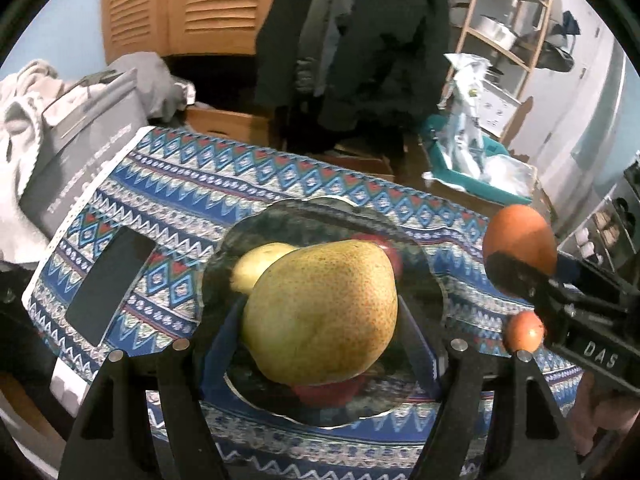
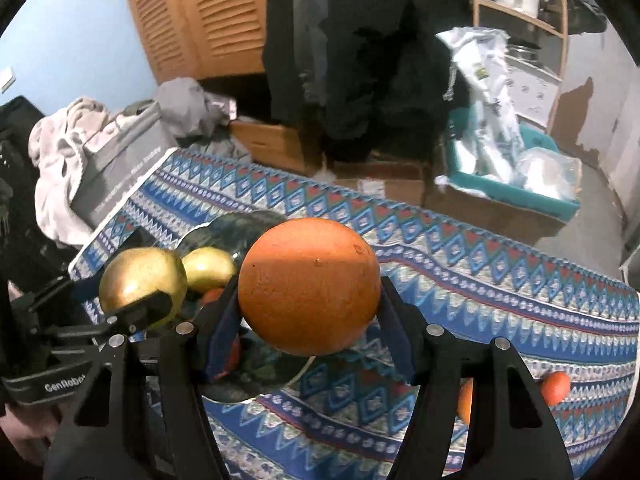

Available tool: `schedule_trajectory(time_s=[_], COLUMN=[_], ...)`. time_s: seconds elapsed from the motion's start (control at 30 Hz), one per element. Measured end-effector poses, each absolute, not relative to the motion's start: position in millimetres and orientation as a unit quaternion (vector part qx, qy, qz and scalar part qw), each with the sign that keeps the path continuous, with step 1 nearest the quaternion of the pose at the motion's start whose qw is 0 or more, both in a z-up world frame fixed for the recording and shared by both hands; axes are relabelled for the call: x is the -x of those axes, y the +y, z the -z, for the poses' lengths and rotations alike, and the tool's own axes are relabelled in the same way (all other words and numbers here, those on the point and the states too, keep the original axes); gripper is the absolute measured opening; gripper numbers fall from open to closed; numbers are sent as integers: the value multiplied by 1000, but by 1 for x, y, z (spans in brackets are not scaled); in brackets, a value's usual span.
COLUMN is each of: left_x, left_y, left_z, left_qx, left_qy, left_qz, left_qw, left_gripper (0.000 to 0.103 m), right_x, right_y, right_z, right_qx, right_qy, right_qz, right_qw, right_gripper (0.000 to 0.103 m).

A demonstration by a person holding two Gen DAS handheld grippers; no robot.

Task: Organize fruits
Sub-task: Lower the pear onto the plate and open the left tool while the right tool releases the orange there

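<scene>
My left gripper (image 1: 320,320) is shut on a speckled yellow-green pear (image 1: 320,312), held just above a dark glass plate (image 1: 424,276). On the plate lie a yellow fruit (image 1: 260,264) and red fruit (image 1: 332,394), partly hidden by the pear. My right gripper (image 2: 310,300) is shut on a large orange (image 2: 310,286), beside the plate (image 2: 236,228) at its right. In the right wrist view the held pear (image 2: 140,280) shows at the left. Two small tangerines (image 2: 554,388) lie on the patterned cloth (image 2: 480,280).
A black phone (image 1: 108,284) lies on the cloth left of the plate. A grey box (image 1: 80,152) with heaped laundry stands past the cloth's left edge. Beyond the table are cardboard boxes, a teal bin (image 1: 472,176) with plastic bags, and hanging dark coats.
</scene>
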State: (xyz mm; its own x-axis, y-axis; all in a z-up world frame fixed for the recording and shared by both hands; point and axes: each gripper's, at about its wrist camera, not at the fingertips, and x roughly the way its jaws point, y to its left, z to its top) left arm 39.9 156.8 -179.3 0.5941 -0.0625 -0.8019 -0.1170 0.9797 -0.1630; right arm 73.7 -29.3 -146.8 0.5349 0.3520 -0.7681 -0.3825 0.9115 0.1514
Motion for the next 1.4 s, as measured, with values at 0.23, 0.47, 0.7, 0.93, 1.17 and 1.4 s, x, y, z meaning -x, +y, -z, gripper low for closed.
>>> schedule_trajectory(time_s=[0.23, 0.47, 0.7, 0.93, 1.17, 1.4], left_x=[-43, -46, -49, -47, -46, -40], left_y=[178, 187, 182, 184, 181, 173], left_z=[200, 217, 234, 222, 214, 191], left_qx=[104, 104, 97, 89, 87, 86], left_qy=[472, 494, 521, 501, 497, 474], left_qz=[-37, -46, -44, -51, -44, -34], left_qw=[874, 862, 847, 859, 862, 876], left_gripper=[77, 77, 77, 73, 73, 73], right_x=[-77, -79, -83, -81, -81, -79], right_y=[-6, 3, 5, 9, 3, -11], right_z=[172, 192, 205, 212, 190, 163], right_qx=[23, 20, 9, 18, 9, 17], right_qy=[466, 496, 520, 529, 499, 469], right_qz=[-229, -237, -242, -246, -246, -217], right_qw=[854, 835, 819, 812, 831, 856], right_gripper=[65, 65, 66, 69, 69, 69])
